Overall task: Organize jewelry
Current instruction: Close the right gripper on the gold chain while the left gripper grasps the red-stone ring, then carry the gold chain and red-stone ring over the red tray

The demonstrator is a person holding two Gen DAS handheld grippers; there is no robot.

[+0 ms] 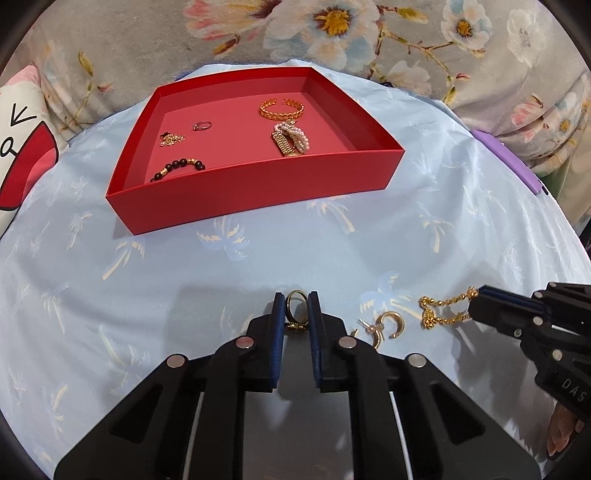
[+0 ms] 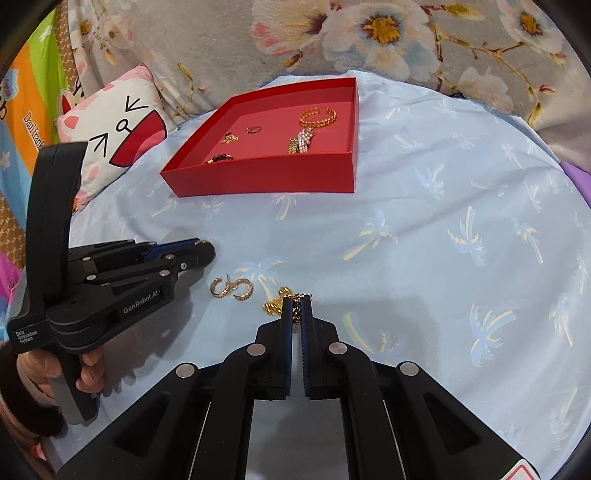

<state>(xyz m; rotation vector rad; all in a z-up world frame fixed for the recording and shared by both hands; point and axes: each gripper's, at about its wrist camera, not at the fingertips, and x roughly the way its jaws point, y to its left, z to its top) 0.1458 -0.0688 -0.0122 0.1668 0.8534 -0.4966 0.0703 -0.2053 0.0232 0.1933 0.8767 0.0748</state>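
A red tray (image 1: 258, 184) stands on the blue cloth and holds a gold cuff (image 1: 282, 108), a pearl bracelet with a gold band (image 1: 290, 140), a small ring (image 1: 202, 125), a thin chain (image 1: 171, 139) and a dark bead bracelet (image 1: 179, 168). My left gripper (image 1: 297, 308) is shut on a gold ring (image 1: 296, 302), just above the cloth. My right gripper (image 2: 296, 308) is shut on a gold chain bracelet (image 1: 443, 312), which hangs at its tips (image 2: 275, 304). Two gold hoop earrings (image 2: 232, 288) lie on the cloth between the grippers.
The tray (image 2: 266, 177) sits at the far side of the blue palm-print cloth (image 2: 443, 258). A cat-face pillow (image 2: 118, 136) lies at the left. Floral bedding (image 1: 332, 33) runs behind. A purple object (image 1: 509, 162) lies at the cloth's right edge.
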